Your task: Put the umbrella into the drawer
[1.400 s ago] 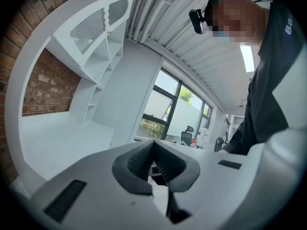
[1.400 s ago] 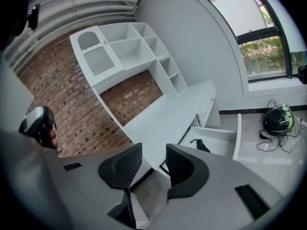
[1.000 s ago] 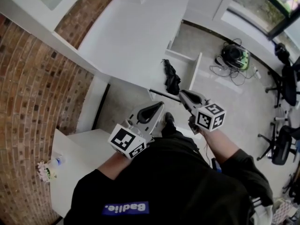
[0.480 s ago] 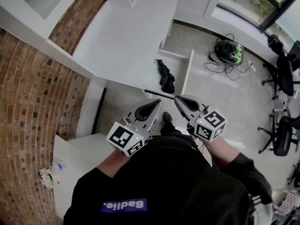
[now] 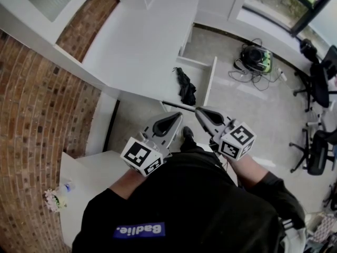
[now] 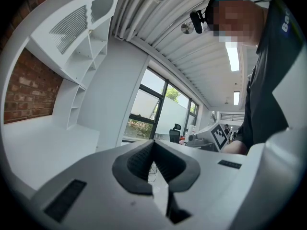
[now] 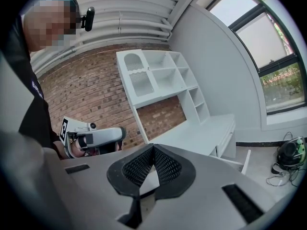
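Observation:
The black folded umbrella (image 5: pixel 185 87) lies inside the open white drawer (image 5: pixel 209 81), which is pulled out from the white desk (image 5: pixel 142 36). Both grippers hang close to my body, nearer than the drawer and apart from it. My left gripper (image 5: pixel 178 116) points level, its jaws closed together with nothing between them (image 6: pixel 153 143). My right gripper (image 5: pixel 199 110) sits just right of it, also shut and empty (image 7: pixel 153 147). The right gripper view shows the left gripper (image 7: pixel 96 138) at the left and the drawer's front panel (image 7: pixel 245 161) at the right.
A brick wall (image 5: pixel 37 104) runs along the left, with white shelving (image 7: pixel 160 78) above the desk. A low white surface (image 5: pixel 79 178) with a small bottle (image 5: pixel 64 185) is at my left. A dark bag with cables (image 5: pixel 258 61) and office chairs (image 5: pixel 318 96) stand on the floor at the right.
My right gripper has pulled back from the drawer's front and come in beside the left gripper. The umbrella stays lying in the open drawer. The left gripper has barely moved.

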Demonstrator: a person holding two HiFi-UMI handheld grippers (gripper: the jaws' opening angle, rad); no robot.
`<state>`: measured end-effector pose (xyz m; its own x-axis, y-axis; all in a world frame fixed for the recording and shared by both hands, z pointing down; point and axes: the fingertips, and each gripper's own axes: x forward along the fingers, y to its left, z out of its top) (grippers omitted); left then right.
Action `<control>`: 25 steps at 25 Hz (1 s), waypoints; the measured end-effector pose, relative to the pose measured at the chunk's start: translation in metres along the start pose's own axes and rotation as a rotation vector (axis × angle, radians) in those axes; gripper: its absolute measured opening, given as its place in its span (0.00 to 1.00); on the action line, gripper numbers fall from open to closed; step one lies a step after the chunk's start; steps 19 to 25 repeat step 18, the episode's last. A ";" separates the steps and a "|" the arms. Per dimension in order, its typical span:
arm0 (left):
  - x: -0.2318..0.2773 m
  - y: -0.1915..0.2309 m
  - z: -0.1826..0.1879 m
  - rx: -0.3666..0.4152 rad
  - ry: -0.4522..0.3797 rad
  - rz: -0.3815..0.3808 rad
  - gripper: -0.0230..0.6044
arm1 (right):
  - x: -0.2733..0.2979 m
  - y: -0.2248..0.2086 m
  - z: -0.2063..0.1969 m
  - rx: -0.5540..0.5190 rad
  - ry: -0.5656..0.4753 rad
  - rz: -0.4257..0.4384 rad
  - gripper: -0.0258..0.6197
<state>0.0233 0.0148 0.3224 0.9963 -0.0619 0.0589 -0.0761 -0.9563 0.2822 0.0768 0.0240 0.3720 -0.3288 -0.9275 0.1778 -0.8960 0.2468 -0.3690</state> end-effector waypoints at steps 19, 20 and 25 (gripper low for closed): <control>-0.002 0.004 0.000 -0.001 -0.005 0.009 0.04 | 0.005 -0.002 0.001 0.002 0.001 0.000 0.09; -0.002 0.004 0.000 -0.001 -0.005 0.009 0.04 | 0.005 -0.002 0.001 0.002 0.001 0.000 0.09; -0.002 0.004 0.000 -0.001 -0.005 0.009 0.04 | 0.005 -0.002 0.001 0.002 0.001 0.000 0.09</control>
